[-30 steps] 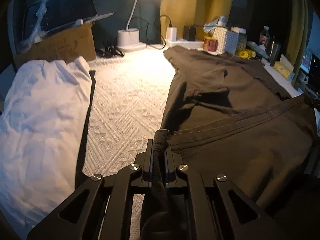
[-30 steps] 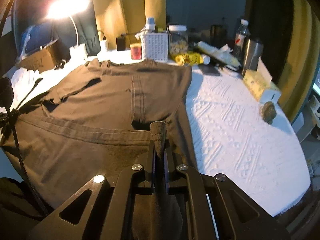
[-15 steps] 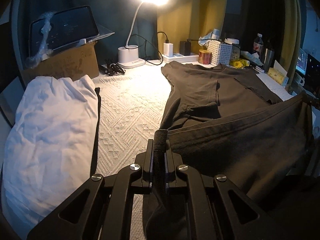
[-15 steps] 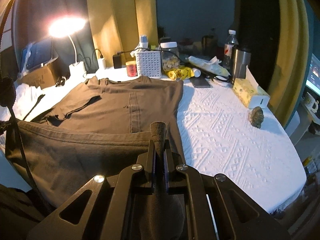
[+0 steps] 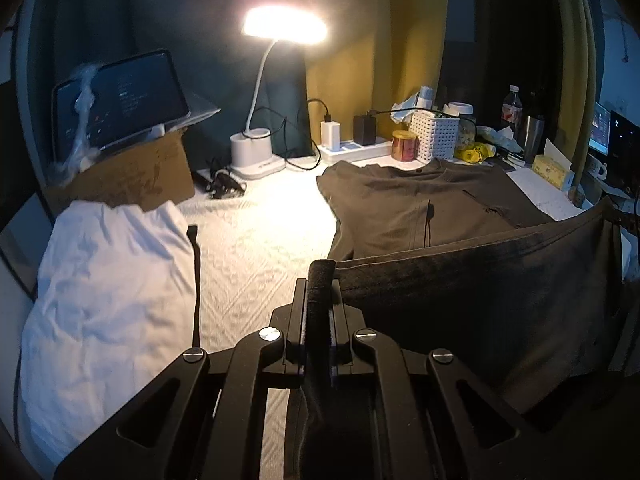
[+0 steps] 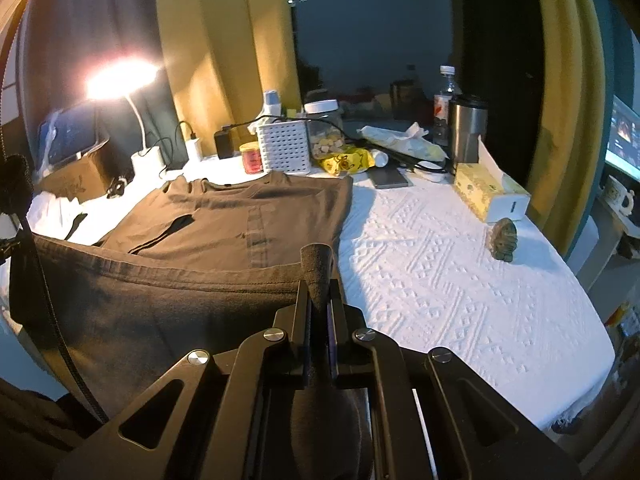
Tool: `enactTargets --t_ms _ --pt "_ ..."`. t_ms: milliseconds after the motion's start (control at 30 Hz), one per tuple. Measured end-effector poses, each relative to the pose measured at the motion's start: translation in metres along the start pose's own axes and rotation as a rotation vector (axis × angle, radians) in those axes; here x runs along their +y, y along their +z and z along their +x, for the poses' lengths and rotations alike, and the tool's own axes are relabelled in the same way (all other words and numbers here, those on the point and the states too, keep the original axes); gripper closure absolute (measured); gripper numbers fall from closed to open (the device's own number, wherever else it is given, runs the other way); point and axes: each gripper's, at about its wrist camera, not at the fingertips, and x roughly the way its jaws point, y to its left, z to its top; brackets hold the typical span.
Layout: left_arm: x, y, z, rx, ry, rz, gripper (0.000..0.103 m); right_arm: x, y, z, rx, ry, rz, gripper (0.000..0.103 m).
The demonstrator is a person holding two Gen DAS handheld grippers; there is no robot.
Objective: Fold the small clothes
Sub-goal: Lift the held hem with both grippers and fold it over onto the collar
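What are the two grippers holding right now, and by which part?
Both hold the dark brown cotton T-shirt by its bottom hem: the left gripper pinches one hem corner, the right gripper the other, lifting that edge off the table.

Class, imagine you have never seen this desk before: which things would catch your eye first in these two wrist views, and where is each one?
First, the dark brown shirt spread over the white textured cover, its near hem lifted, with the left tongs and right tongs each clamped on a corner. Next, the glowing desk lamp at the back. Then the crumpled white garment lying at the left.
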Motion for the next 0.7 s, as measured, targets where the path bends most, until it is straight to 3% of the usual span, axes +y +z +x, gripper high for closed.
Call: enactTargets --t_ms 700 --pt "0.005 0.063 0.034 -0.039 0.008 0.027 0.097 -0.019 0.044 0.029 -0.037 -0.012 0.031 0.096"
